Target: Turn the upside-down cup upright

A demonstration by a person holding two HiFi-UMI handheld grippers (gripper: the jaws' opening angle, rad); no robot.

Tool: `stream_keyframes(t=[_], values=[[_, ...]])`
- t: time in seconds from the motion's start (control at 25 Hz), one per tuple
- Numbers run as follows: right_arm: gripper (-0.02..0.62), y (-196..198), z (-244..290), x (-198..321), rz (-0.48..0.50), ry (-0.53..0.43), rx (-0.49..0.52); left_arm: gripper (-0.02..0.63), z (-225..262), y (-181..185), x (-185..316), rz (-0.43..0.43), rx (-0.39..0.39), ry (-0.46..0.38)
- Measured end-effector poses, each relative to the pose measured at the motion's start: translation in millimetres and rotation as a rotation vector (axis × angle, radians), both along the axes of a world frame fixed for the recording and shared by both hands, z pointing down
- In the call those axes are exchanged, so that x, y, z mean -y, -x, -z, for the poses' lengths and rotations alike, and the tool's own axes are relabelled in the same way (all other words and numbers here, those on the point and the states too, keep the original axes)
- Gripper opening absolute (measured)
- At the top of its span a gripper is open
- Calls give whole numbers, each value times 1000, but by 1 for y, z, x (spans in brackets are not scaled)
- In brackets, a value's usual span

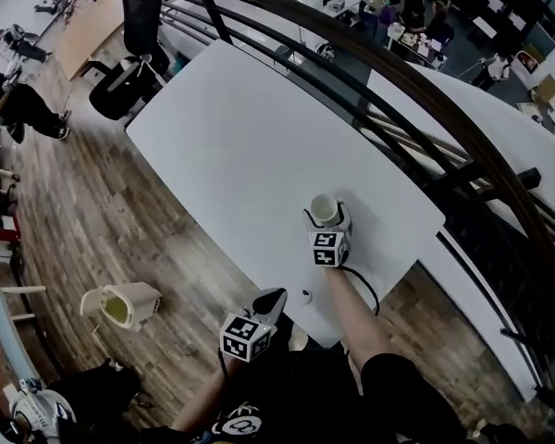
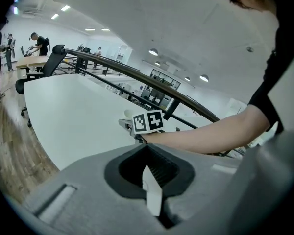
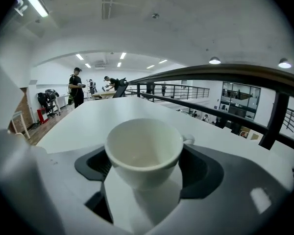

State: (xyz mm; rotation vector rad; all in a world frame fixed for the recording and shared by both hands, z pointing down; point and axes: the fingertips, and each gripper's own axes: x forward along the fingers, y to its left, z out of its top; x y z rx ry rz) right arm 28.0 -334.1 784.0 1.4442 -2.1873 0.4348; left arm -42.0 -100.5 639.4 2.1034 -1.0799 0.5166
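A white cup stands upright, mouth up, on the white table near its right front corner. My right gripper reaches around it with the jaws spread wide, one on each side and neither pressing. In the right gripper view the cup fills the space between the dark pads, its handle pointing to the far right, and my right gripper is open. My left gripper hovers at the table's front edge, shut and empty; its view shows the jaws of my left gripper meeting.
A dark curved railing runs just beyond the table's far and right edges. A black office chair stands at the table's left end. A pale bin sits on the wooden floor at the left. A small dot-like item lies near the front edge.
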Motion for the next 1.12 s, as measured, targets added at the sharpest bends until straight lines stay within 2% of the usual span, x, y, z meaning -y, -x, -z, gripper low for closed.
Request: stream_keyframes(t=[0.04, 0.28, 0.4, 0.48, 0.56, 0.64, 0.72, 0.84, 0.92, 0.96, 1.04, 1.12], values=[[408, -1, 1, 4, -5, -11, 3, 5, 0, 3, 5, -4, 5, -3], [396, -3, -2, 6, 71, -37, 1, 5, 3, 13, 31, -15, 0, -27], [396, -3, 9, -10, 113, -62, 15, 5, 7, 15, 55, 1, -43, -27], [396, 1, 31, -29, 175, -97, 12, 12, 16, 11, 76, -13, -77, -15], [396, 9, 64, -53, 259, -136, 0, 122, 23, 1, 98, -63, -98, -14], [396, 16, 97, -80, 336, -168, -12, 273, 25, -10, 116, -104, -70, -24], [397, 22, 129, -106, 396, -212, -48, 284, 21, -23, 122, -144, -12, -16], [397, 26, 164, -134, 466, -289, -182, 278, 16, -47, 105, -255, 40, 21], [397, 26, 175, -148, 495, -327, -290, 149, 17, -56, 94, -275, 47, 31], [397, 24, 179, -154, 506, -345, -342, 115, 18, -58, 90, -259, 24, 42], [397, 21, 185, -163, 525, -374, -421, 46, 21, -62, 86, -209, -98, 97], [397, 22, 189, -168, 536, -376, -426, 38, 23, -60, 84, -176, -222, 155]])
